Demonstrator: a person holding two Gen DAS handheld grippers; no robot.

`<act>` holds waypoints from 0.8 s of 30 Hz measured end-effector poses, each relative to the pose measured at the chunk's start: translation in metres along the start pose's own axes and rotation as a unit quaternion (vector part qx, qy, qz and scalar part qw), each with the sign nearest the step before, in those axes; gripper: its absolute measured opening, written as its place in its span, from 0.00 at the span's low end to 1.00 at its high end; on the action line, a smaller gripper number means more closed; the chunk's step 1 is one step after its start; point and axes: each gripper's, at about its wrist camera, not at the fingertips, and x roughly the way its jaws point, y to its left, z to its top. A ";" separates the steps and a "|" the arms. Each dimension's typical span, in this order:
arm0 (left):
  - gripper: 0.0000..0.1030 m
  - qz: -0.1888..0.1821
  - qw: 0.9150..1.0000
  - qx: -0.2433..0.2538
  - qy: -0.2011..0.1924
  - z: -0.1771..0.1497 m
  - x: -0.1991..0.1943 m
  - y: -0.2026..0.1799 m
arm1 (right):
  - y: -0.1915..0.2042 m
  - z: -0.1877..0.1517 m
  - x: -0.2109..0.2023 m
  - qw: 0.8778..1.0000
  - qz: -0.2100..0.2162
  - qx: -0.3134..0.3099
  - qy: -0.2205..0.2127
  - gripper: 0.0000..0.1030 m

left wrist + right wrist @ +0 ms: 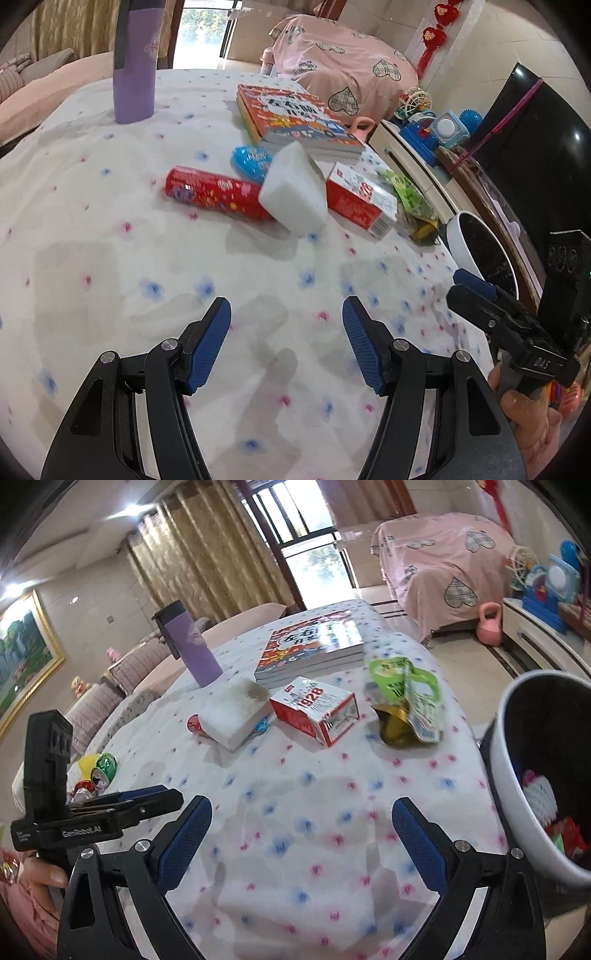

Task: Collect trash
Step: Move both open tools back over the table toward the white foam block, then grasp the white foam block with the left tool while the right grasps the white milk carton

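My left gripper (286, 310) hangs open over the flowered tablecloth (110, 229), nothing between its blue pads. Beyond it lie a red tube (214, 192), a blue wrapper (251, 160), a white foam block (295, 188), a red-and-white carton (362, 201) and a green snack bag (410, 199). My right gripper (301, 808) is open too, empty, short of the carton (317, 709), the foam block (236, 712) and the snack bag (406, 698). A white bin (517, 775) with a dark inside stands at the table's right edge, some trash in it.
A purple bottle (135, 74) and a stack of books (295, 118) stand further back on the table. Crushed cans (99, 771) lie near the left edge. A low cabinet with toys (436, 129) and a dark screen (546, 155) flank the right side. A hand (528, 417) holds the right gripper.
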 end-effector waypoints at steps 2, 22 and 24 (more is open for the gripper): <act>0.62 0.002 1.000 0.003 -0.003 0.007 0.001 0.002 | 0.001 0.006 0.006 1.000 0.000 -0.007 0.004 0.96; 0.62 0.029 0.998 0.046 0.025 0.079 0.052 0.003 | 0.016 0.076 0.091 0.984 -0.024 -0.169 0.050 0.94; 0.62 0.030 0.998 0.056 0.028 0.079 0.054 -0.001 | 0.013 0.077 0.097 0.984 -0.029 -0.169 0.056 0.93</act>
